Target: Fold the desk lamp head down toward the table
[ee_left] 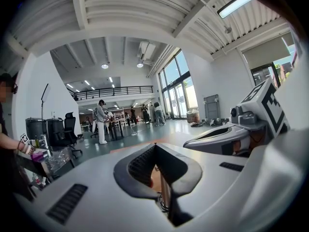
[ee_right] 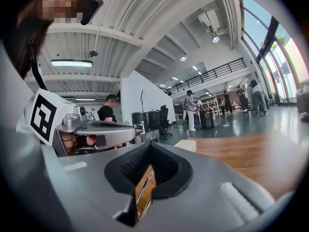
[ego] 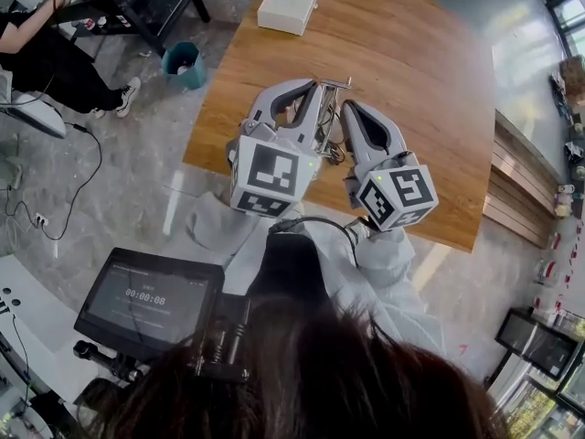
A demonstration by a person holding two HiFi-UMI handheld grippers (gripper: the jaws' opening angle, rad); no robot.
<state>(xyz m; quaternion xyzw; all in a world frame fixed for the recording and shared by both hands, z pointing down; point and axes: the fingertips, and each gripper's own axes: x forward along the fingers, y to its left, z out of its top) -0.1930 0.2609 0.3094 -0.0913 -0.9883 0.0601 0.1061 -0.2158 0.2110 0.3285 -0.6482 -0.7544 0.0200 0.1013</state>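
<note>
A white flat rectangular object (ego: pixel 291 1) lies at the far end of the wooden table (ego: pixel 411 80); it also shows in the right gripper view as a white block (ee_right: pixel 186 145). I cannot make out a lamp head or arm on it. My left gripper (ego: pixel 313 88) and right gripper (ego: pixel 348 108) hang side by side over the near part of the table, well short of the white object. Both are shut with nothing between the jaws, as the left gripper (ee_left: pixel 155 146) and the right gripper (ee_right: pixel 150 145) show in their own views. Thin metal parts and wires (ego: pixel 334 85) sit between the two grippers.
The table's near edge (ego: pixel 274 176) runs under the grippers. A blue bin (ego: pixel 183 62) stands on the floor left of the table, near a seated person (ego: pixel 46 58) and a black desk (ego: pixel 137 7). A dark screen (ego: pixel 151 300) is at lower left. Shelves (ego: pixel 558 199) line the right.
</note>
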